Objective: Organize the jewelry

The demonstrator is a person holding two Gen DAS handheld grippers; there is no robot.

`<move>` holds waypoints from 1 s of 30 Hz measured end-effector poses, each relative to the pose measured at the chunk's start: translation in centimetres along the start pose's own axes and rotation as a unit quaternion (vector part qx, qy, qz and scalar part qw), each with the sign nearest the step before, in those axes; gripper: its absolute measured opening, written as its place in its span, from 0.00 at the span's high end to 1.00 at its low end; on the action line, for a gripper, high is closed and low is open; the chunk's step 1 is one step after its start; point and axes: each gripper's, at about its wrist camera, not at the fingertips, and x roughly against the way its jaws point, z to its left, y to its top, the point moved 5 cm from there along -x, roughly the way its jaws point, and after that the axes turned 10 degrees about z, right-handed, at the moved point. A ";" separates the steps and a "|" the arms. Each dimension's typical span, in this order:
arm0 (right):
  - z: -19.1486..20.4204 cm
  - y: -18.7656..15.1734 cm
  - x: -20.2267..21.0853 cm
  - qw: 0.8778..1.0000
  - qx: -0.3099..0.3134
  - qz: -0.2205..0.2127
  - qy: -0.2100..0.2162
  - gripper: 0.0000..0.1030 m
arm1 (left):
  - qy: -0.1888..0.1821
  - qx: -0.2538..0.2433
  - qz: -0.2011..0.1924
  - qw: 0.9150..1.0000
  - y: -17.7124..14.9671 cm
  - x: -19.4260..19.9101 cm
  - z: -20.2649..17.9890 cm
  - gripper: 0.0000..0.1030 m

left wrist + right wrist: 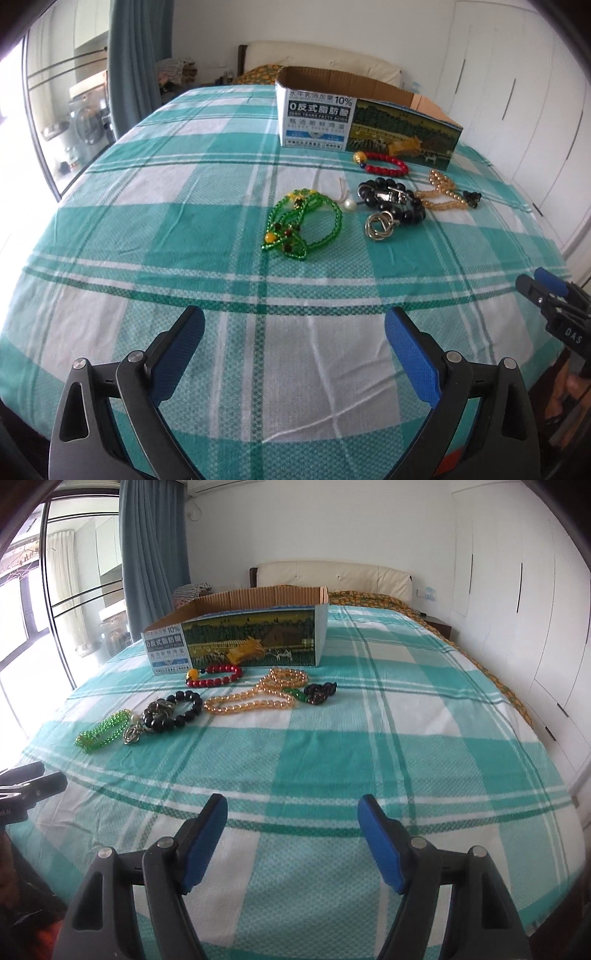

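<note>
A bed covered with a teal and white plaid sheet (pixel 406 720) fills both views. At its far edge stands a cream padded headboard (pixel 332 576), with an orange patterned blanket (pixel 369 599) below it. Blue curtains (pixel 151 554) hang past the far left corner, beside a glass sliding door (pixel 55 609). White wardrobe doors (pixel 517 590) line the right edge.

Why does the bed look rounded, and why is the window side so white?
Left wrist view: the fisheye lens bows the checked bedspread into a dome, and daylight blows out the glass door. Right wrist view: the same bulge, dark lens corners, and glare washes over the green beads. The cardboard box stays sharp.
</note>
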 end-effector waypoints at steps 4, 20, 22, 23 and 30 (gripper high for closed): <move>-0.1 -0.3 -0.5 1.000 -0.004 0.009 0.003 0.28 | -0.002 0.016 0.000 1.000 -0.2 -0.4 0.5 0.05; 0.9 -0.9 -1.1 1.000 0.017 -0.009 -0.022 0.16 | 0.035 -0.003 -0.008 0.999 -0.3 -1.1 0.0 0.01; 1.0 -0.9 -1.1 1.000 0.015 -0.011 -0.022 0.15 | 0.045 -0.010 -0.007 0.999 -0.4 -1.3 -0.2 0.01; 1.0 -0.9 -1.1 1.000 0.015 -0.012 -0.024 0.14 | 0.050 -0.013 -0.007 0.999 -0.4 -1.3 -0.3 0.01; 1.0 -0.9 -1.1 0.999 0.014 -0.021 -0.026 0.14 | 0.051 -0.012 -0.012 0.999 -0.5 -1.3 -0.3 0.00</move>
